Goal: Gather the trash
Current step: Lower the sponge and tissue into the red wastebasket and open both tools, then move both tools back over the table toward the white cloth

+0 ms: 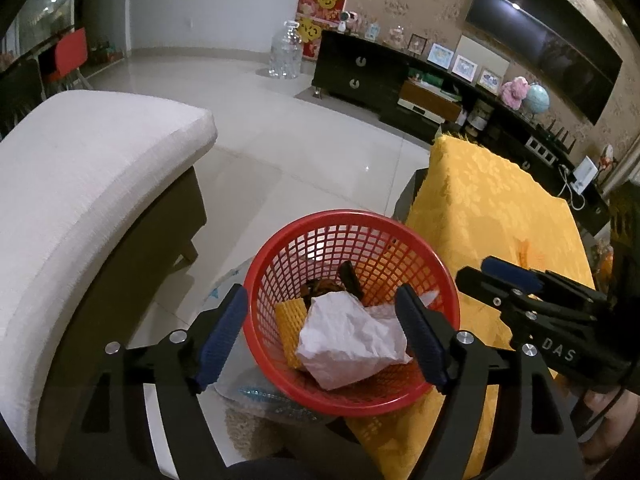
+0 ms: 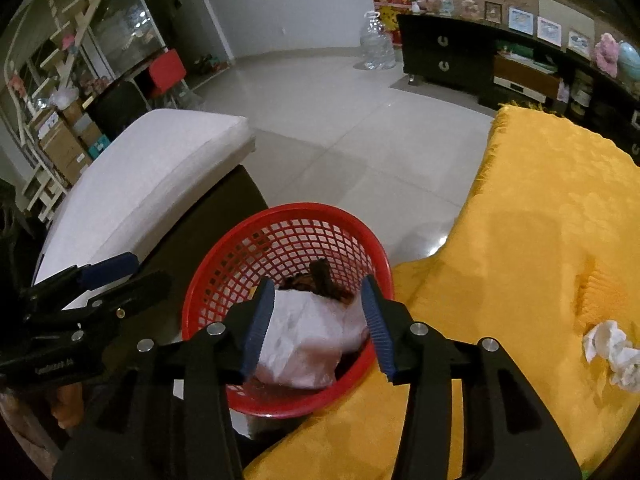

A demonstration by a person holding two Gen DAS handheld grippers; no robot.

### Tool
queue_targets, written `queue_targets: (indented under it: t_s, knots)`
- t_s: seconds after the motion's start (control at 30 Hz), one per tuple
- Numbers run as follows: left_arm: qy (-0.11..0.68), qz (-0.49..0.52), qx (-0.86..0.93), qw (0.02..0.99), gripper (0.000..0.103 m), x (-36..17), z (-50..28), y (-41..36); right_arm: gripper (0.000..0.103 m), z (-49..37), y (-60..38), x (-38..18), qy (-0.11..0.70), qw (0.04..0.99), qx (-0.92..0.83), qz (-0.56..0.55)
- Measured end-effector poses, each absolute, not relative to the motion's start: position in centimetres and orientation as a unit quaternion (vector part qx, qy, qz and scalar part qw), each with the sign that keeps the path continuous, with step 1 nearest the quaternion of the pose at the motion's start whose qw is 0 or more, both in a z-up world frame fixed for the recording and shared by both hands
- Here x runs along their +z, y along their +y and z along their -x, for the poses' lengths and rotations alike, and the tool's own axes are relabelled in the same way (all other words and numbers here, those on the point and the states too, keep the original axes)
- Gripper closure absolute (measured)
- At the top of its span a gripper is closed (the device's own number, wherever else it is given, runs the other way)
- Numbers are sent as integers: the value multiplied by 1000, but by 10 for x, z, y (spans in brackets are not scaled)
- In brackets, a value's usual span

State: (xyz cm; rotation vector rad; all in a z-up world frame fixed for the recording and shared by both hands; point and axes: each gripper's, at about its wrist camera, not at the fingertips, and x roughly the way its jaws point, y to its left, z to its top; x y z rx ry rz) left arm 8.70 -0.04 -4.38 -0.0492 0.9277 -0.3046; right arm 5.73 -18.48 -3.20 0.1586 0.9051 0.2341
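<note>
Both tongs, left (image 1: 322,334) and right (image 2: 316,322), hang spread and empty above the red basket (image 1: 280,236) where crumpled paper (image 1: 348,344) lies, apparently just dropped, while another wad (image 2: 612,352) waits on the yellow-draped bench (image 2: 540,208) beyond.

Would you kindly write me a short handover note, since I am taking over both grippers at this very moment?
Left gripper: open, empty, over the red basket.
Right gripper: open, empty, above the same basket; the white bag seen between its fingers lies in the basket.
Done: the white bag, a piece of yellow foam netting and some dark scraps are in the basket.
Left: a crumpled white tissue lies on the yellow cloth, to the right of the basket.
</note>
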Motion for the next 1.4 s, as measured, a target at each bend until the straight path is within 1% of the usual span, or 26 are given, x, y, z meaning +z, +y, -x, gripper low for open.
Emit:
queue_targets:
  t_s: [0.23, 0.4, 0.77, 1.1, 1.4]
  knots:
    - [437, 16, -148, 887, 29, -40, -83, -3, 52, -36, -197, -26, 422, 900, 91, -58]
    - [436, 13, -154, 887, 28, -39, -79, -11, 45, -16, -213, -24, 410, 909, 60, -51]
    - [426, -22, -188, 885, 28, -36, -63, -52, 33, 42, -281, -30, 399, 914, -36, -60]
    - [423, -61, -236, 873, 27, -38, -46, -108, 31, 101, -362, -44, 397, 902, -147, -88]
    - [425, -94, -280, 856, 27, -44, -35, -165, 31, 133, -404, -57, 395, 890, -195, -115]
